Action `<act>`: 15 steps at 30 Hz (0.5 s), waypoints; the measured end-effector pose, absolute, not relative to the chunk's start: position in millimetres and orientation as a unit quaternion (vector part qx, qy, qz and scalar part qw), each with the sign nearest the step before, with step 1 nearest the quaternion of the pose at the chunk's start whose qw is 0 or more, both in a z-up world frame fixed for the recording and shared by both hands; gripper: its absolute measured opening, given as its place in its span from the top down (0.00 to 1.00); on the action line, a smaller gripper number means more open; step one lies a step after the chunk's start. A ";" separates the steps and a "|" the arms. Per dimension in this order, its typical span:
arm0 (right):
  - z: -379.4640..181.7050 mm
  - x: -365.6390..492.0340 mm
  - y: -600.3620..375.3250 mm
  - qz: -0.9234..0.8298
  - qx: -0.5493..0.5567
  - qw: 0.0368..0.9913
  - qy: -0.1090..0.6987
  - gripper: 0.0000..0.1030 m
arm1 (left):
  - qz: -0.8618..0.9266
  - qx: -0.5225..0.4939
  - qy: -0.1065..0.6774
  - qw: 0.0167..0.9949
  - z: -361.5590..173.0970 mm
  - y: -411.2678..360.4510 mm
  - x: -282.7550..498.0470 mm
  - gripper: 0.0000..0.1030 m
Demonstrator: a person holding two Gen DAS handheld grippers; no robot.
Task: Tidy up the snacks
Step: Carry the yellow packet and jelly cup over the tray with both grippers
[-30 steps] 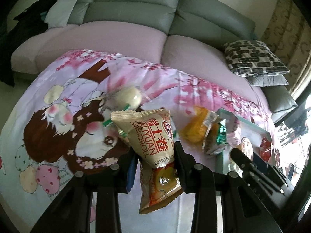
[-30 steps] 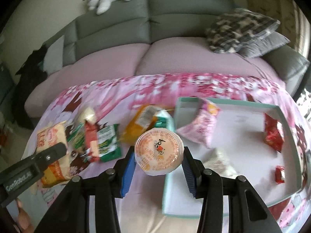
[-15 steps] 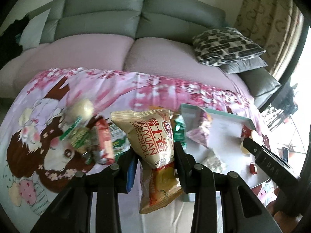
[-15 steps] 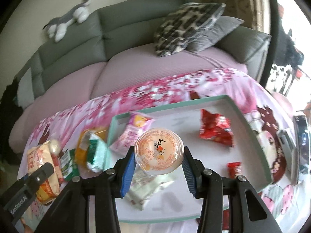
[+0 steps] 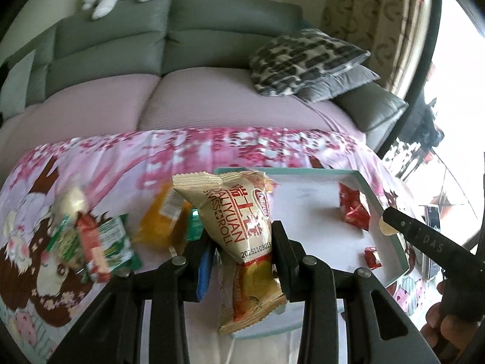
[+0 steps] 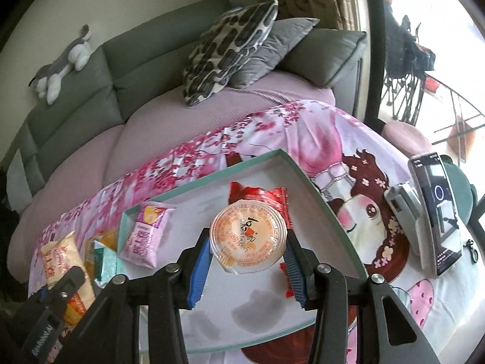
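Observation:
My left gripper [image 5: 242,251] is shut on a cream Swiss roll packet [image 5: 239,212], held above the near left corner of the teal-rimmed white tray [image 5: 315,171]. My right gripper [image 6: 247,257] is shut on a round orange jelly cup [image 6: 247,239], held over the middle of the tray [image 6: 209,179]. A red packet [image 6: 257,194] lies in the tray behind the cup, and a pink packet [image 6: 147,233] leans on its left rim. The left view also shows two red packets [image 5: 353,209] in the tray. Orange and green packets [image 5: 157,221] lie on the cloth left of the tray.
The pink cartoon tablecloth [image 5: 121,157] covers the table in front of a grey sofa [image 5: 169,39] with patterned cushions [image 6: 230,48]. A phone on a stand [image 6: 436,212] is at the table's right edge. More snack packets [image 5: 100,248] lie at the left.
Both grippers have swung right with their loads, from over the loose snack pile to over the tray. The view has rolled, bringing the phone and window into sight.

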State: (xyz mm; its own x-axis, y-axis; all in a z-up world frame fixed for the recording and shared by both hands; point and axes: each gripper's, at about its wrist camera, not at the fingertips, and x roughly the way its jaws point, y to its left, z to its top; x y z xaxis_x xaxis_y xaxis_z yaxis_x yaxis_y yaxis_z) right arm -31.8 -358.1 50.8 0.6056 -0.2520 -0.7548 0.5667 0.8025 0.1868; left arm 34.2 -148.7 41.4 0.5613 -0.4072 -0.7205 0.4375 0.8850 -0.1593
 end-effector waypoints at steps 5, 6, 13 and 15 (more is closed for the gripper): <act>39.6 -27.5 -362.9 -0.230 0.214 0.867 0.387 0.53 | -0.261 0.044 0.404 0.876 30.4 -176.3 31.9 0.63; 35.3 -25.4 -363.4 -0.227 0.217 0.865 0.392 0.53 | -0.263 0.048 0.405 0.874 28.5 -180.5 32.1 0.63; 7.4 -5.6 -364.7 -0.217 0.226 0.849 0.425 0.52 | -0.283 0.065 0.419 0.860 15.0 -202.8 37.6 0.63; 5.7 -4.2 -364.3 -0.212 0.229 0.849 0.427 0.52 | -0.284 0.077 0.419 0.859 12.9 -209.7 41.3 0.63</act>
State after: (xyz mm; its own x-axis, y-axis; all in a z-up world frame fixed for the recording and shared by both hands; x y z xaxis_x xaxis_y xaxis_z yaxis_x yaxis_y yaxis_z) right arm -4.2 -364.3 5.7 0.5455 -0.1650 -0.8217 0.5559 0.8050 0.2074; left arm 41.3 -209.7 12.9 0.4876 -0.4245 -0.7629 0.5529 0.8264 -0.1065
